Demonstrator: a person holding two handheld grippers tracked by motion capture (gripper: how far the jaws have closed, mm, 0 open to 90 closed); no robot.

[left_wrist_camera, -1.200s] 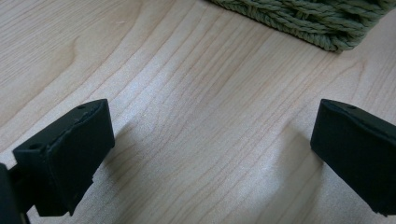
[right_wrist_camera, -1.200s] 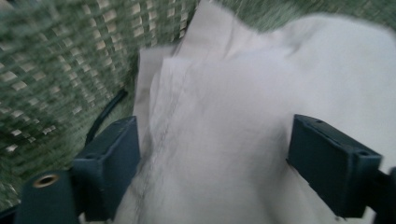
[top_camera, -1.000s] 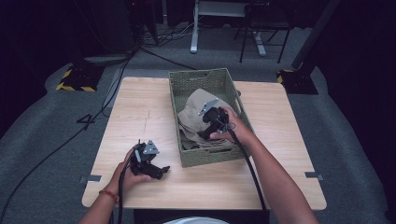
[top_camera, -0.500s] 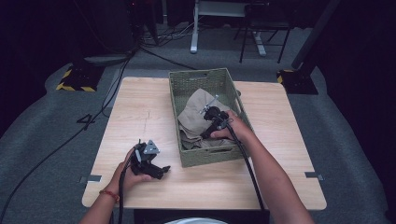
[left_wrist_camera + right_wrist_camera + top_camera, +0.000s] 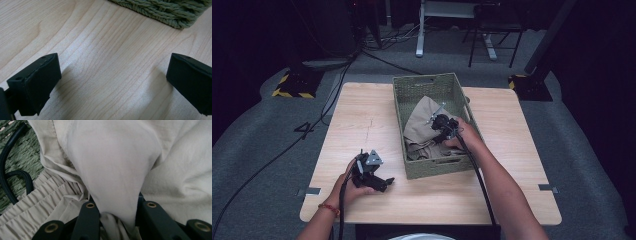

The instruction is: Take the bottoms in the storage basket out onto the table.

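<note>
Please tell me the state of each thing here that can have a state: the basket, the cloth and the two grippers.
Woven green basket: upright on the table, holding the cloth.
Beige garment: crumpled in the basket, one fold pinched.
Right gripper: in the basket, jaws have just been closing, clamped on a fold of the garment.
Left gripper: on the wooden table, jaws wide apart, nothing between them.

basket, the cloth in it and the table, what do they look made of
Basket: woven green cord or fibre, matte; twisted strands show at its edge. Cloth: thin beige woven fabric, likely cotton, soft folds and a gathered band. Table: pale wood or wood-look laminate, slight sheen, grain lines.
</note>
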